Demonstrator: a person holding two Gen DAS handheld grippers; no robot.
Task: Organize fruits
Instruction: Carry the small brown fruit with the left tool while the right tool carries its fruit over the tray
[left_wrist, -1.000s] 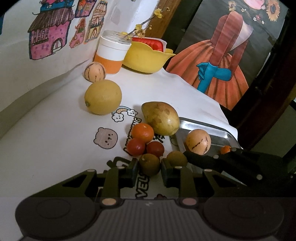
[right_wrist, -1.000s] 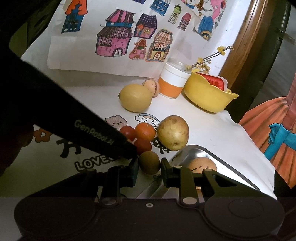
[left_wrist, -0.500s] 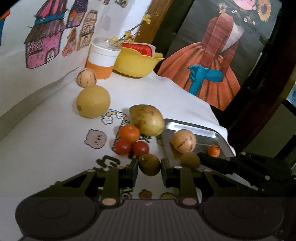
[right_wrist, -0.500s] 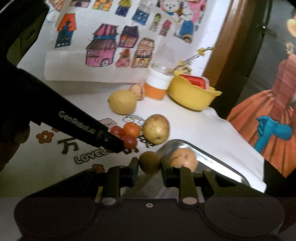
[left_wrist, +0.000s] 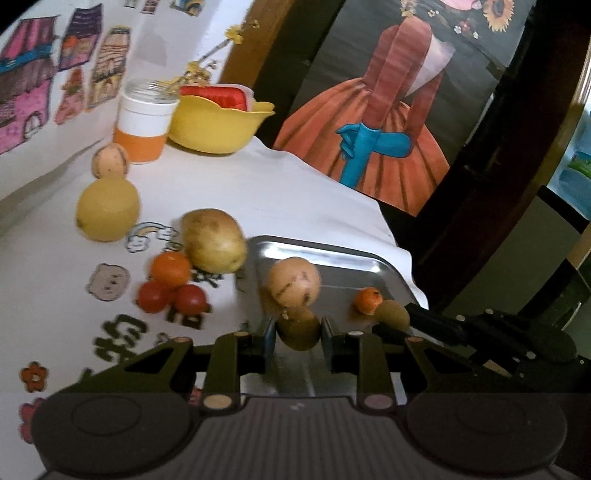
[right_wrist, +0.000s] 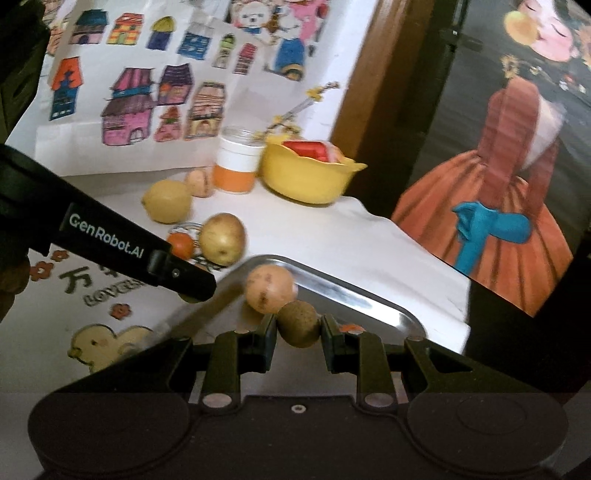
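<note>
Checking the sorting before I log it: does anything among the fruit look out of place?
Yes: a potato sits on the tablecloth among the fruit, beside the metal tray. It is a vegetable, not a fruit.

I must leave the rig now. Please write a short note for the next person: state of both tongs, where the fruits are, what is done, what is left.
Left tongs: shut on a brown kiwi, over the near part of the metal tray.
Right tongs: shut on a second kiwi, also over the tray.
Done: a tan round fruit and a small orange lie in the tray.
Left: set down both kiwis. On the cloth remain two tomatoes, an orange, a large brownish fruit, a lemon and a tan fruit by the jar.
</note>
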